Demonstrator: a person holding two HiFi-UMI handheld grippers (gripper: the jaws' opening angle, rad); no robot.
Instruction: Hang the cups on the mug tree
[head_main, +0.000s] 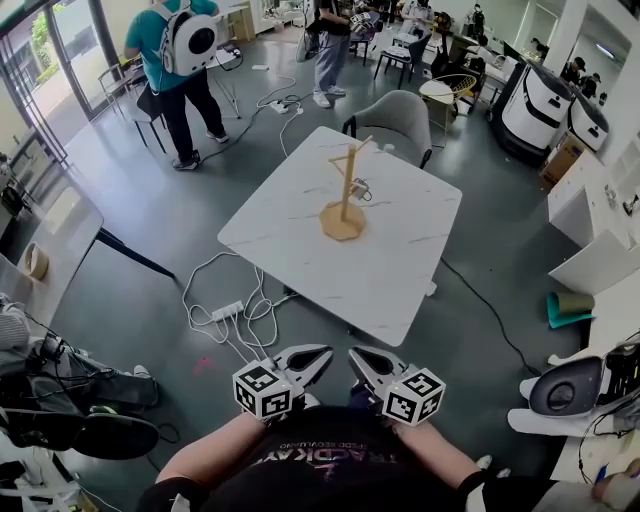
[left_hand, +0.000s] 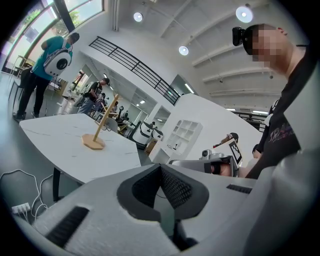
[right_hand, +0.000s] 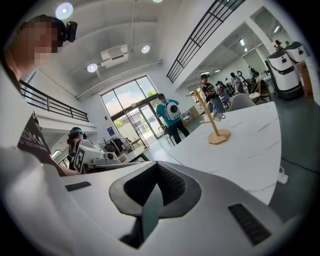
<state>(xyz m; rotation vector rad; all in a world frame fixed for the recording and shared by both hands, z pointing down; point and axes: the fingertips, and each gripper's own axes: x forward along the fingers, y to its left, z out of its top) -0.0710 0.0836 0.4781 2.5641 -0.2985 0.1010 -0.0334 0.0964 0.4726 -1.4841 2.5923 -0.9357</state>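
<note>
Down close to the body, the left gripper (head_main: 315, 356) and the right gripper (head_main: 362, 358) sit side by side, tips angled toward each other. Each gripper's own view shows its jaws clenched together with nothing between them, only a sliver of floor. No cup in either one!

Writing? Pale lettering runs across the person's dark shirt (head_main: 300, 460), upside down from here and too warped to read with any confidence. The marker cubes (head_main: 262, 388) carry black-and-white squares, no words.

Moving out: a white power strip (head_main: 227, 311) and looping cables lie on the grey floor ahead of the grippers.

Then the white marble-look tabletop (head_main: 400, 250), well apart from both grippers. On it stands the wooden mug tree (head_main: 344, 190), upright on its flat base near the middle. A small pale thing hugs its trunk; it may be a cup, but whether it hangs or stands is too small to tell. No other cups show on the tabletop.

My read: the hanging has barely begun, or nearly all of it is left, and cups have yet to be found.

Beyond, a grey chair (head_main: 395, 118) and a person in a teal top (head_main: 175, 60).
</note>
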